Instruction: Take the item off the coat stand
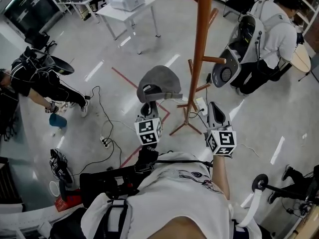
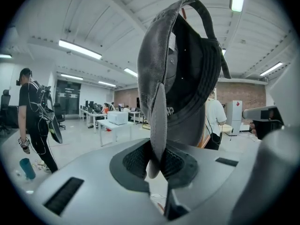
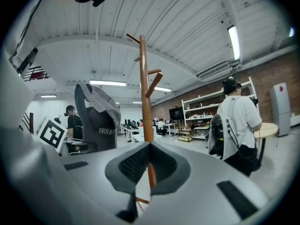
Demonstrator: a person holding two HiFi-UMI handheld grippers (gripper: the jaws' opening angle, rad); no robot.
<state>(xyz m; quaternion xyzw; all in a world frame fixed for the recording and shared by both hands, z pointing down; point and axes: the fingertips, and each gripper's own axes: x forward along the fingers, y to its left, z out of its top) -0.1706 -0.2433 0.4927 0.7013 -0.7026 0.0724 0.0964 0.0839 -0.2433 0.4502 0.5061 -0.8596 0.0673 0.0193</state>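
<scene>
A grey cap [image 1: 158, 83] stands upright above my left gripper [image 1: 148, 103], off the pegs and to the left of the brown wooden coat stand [image 1: 202, 44]. In the left gripper view the cap [image 2: 187, 78] fills the middle, and the left gripper [image 2: 157, 161] is shut on its brim edge. My right gripper [image 1: 214, 108] hangs just right of the stand's base, its jaws together with nothing between them. The right gripper view shows the right gripper [image 3: 149, 146] aimed at the stand's pole [image 3: 145, 93], with the cap [image 3: 101, 116] to the left.
A person with a grey backpack [image 1: 269, 39] stands close behind the stand on the right. Another person [image 1: 30, 81] crouches at the left. A white table [image 1: 127, 11] with a white box is at the back. Cables and a power strip [image 1: 105, 143] lie on the floor.
</scene>
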